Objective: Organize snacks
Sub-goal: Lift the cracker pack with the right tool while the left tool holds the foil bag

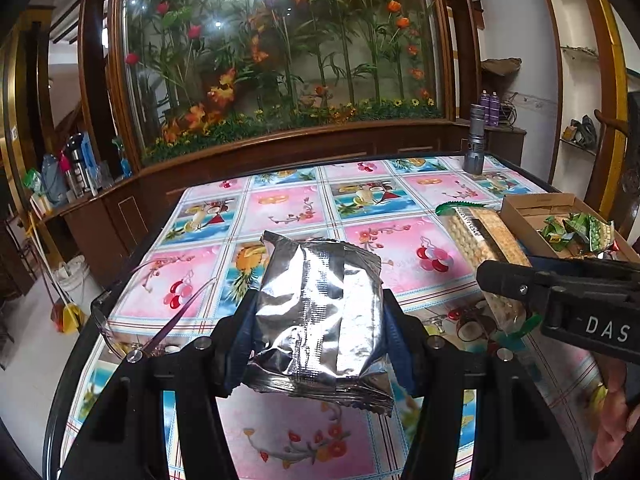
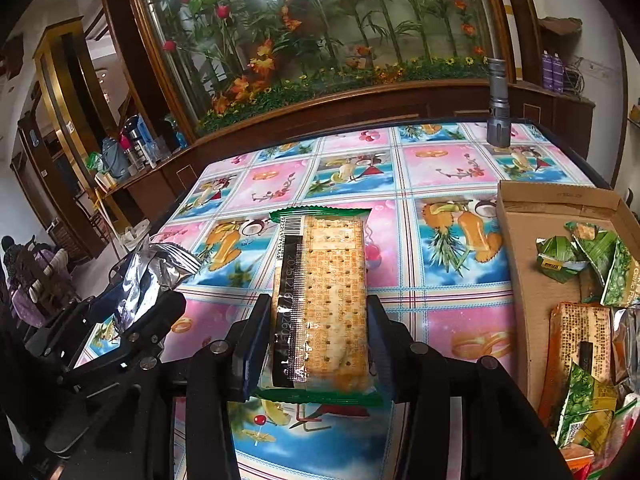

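My left gripper [image 1: 318, 312] is shut on a silver foil snack packet [image 1: 320, 312] and holds it above the table; the packet also shows at the left of the right wrist view [image 2: 154, 270]. My right gripper [image 2: 316, 320] is shut on a clear cracker packet with green ends [image 2: 324, 300], held above the tablecloth; it shows in the left wrist view [image 1: 486, 236] too. A cardboard box [image 2: 524, 264] at the right holds several green and orange snack packets [image 2: 580, 252].
The table has a colourful fruit-pattern cloth [image 2: 440, 168]. A grey flashlight [image 2: 498, 108] stands upright at the far right corner. A glass cabinet of artificial flowers [image 1: 280, 48] stands behind the table. The table's left edge [image 1: 68, 364] drops to the floor.
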`<state>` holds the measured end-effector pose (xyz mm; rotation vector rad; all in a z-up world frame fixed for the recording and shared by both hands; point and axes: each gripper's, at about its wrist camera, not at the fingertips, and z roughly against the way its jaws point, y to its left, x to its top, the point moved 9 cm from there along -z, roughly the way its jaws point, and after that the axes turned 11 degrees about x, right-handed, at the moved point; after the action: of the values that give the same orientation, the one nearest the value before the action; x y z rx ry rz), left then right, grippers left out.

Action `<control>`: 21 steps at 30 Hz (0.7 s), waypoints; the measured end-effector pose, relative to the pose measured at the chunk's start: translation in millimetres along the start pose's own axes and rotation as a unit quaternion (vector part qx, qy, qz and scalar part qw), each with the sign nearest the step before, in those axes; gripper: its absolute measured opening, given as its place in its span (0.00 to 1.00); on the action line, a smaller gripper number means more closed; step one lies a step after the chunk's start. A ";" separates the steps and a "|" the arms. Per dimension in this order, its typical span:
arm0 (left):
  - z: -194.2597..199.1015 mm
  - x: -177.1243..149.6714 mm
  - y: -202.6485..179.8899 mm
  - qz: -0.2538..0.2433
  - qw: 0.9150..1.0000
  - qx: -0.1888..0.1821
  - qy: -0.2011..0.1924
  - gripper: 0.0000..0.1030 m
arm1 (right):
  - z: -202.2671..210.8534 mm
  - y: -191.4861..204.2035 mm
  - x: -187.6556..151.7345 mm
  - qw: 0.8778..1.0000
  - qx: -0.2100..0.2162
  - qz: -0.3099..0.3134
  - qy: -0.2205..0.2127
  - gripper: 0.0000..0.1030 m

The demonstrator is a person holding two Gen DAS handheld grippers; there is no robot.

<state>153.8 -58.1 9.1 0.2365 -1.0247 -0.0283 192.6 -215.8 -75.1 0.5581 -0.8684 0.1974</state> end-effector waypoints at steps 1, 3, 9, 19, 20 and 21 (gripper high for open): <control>0.5 0.3 0.0 0.000 1.000 0.000 -0.001 0.56 | 0.1 0.8 -0.3 1.000 0.000 0.001 -0.001 0.48; 1.4 0.4 0.5 0.000 1.000 0.002 -0.004 0.56 | 0.4 1.8 -0.2 1.000 0.001 0.003 -0.001 0.48; 2.2 0.7 3.1 0.002 1.000 0.008 -0.007 0.56 | 0.7 1.6 -0.5 1.000 -0.001 0.005 -0.002 0.48; 6.6 1.5 6.3 0.005 1.000 0.016 -0.015 0.56 | 3.2 2.5 2.1 1.000 0.000 0.011 -0.011 0.48; 7.3 2.2 6.6 0.006 1.000 0.016 -0.016 0.56 | 3.4 2.9 2.4 1.000 0.000 0.012 -0.012 0.48; 8.3 2.5 6.9 0.006 1.000 0.017 -0.018 0.56 | 3.7 3.1 2.7 1.000 -0.001 0.014 -0.013 0.48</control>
<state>147.5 -53.2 16.8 0.2622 -1.0629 -0.0038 190.7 -215.3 -69.9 0.5479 -0.9027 0.2146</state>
